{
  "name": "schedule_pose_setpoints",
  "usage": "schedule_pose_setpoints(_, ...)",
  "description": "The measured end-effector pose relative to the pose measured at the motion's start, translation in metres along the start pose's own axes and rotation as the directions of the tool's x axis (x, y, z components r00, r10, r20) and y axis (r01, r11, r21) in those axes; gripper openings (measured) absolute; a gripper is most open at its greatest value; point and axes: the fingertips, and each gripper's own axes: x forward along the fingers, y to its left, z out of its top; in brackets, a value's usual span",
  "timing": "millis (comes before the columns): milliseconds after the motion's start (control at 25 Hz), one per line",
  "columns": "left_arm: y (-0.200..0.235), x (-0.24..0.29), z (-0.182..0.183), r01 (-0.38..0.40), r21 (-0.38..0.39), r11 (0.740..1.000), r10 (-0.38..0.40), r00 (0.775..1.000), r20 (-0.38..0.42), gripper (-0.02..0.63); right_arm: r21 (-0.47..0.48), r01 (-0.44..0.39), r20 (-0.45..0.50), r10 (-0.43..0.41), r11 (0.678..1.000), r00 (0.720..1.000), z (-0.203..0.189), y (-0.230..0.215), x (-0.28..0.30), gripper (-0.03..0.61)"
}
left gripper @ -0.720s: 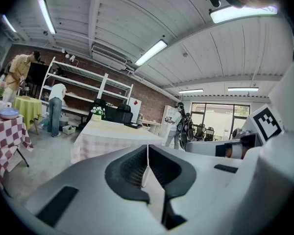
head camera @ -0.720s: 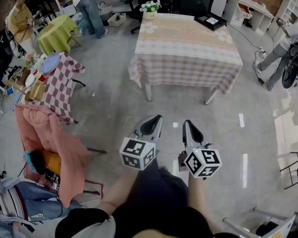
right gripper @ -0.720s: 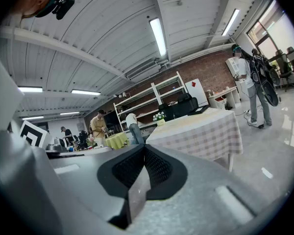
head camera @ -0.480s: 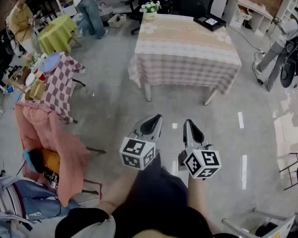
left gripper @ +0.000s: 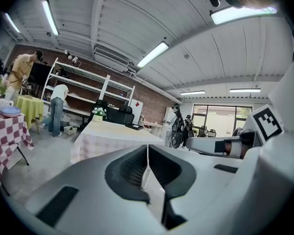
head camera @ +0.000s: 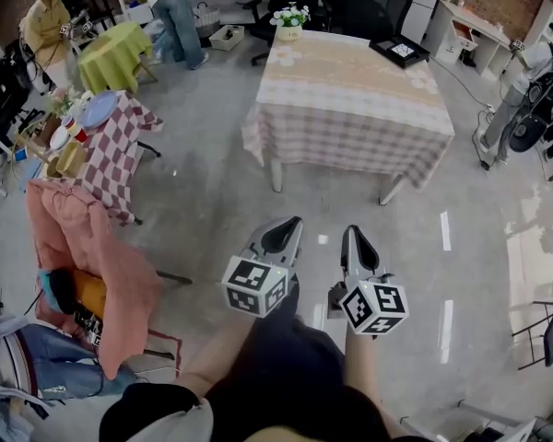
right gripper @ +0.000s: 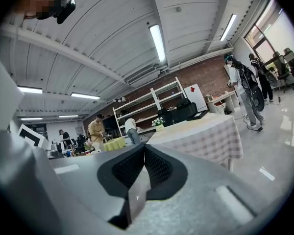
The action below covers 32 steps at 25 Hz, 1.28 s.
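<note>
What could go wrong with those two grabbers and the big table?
The left gripper and right gripper are shut and close side by side, so they might bump together. The tablecloth hangs low; a gripper could perhaps snag it and tip the flower pot at its far edge.

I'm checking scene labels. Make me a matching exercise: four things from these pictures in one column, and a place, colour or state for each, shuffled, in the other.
1 flower pot
2 blue plate
3 draped cloth
4 left claw

A pink
B shut, nothing in it
C on the red-checked table
D on the large table's far corner

Pairs: 1-D, 2-C, 3-A, 4-B
</note>
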Motion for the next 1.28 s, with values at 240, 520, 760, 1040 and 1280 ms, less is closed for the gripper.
schedule_pose_setpoints(240, 0.012, 0.026, 0.012, 0.013, 0.008, 1.000, -0.013, 1.000, 0.006, 0.018, -0.008, -0.017, -0.004, 0.017, 1.000, 1.000, 0.009, -0.008, 0.031, 0.005)
schedule_pose_setpoints(520, 0.035, 0.064, 0.028, -0.002, 0.016, 1.000, 0.002, 1.000, -0.002, 0.018, 0.015, -0.017, -0.008, 0.017, 1.000, 1.000, 0.021, -0.025, 0.071, 0.005)
schedule_pose_setpoints(760, 0.055, 0.099, 0.033, -0.025, 0.014, 1.000, 0.025, 1.000, -0.012, 0.018, 0.004, 0.005, -0.034, -0.005, 1.000, 0.999, 0.023, -0.050, 0.104, 0.005)
schedule_pose_setpoints(1040, 0.082, 0.134, 0.053, -0.049, 0.020, 0.999, 0.049, 0.999, -0.008, 0.018, 0.039, 0.041, -0.027, -0.040, 0.998, 0.999, 0.039, -0.080, 0.141, 0.005)
schedule_pose_setpoints(1280, 0.100, 0.163, 0.066, -0.059, 0.018, 0.998, 0.059, 0.998, -0.001, 0.018, 0.023, 0.069, -0.022, -0.068, 0.997, 0.997, 0.053, -0.102, 0.169, 0.005)
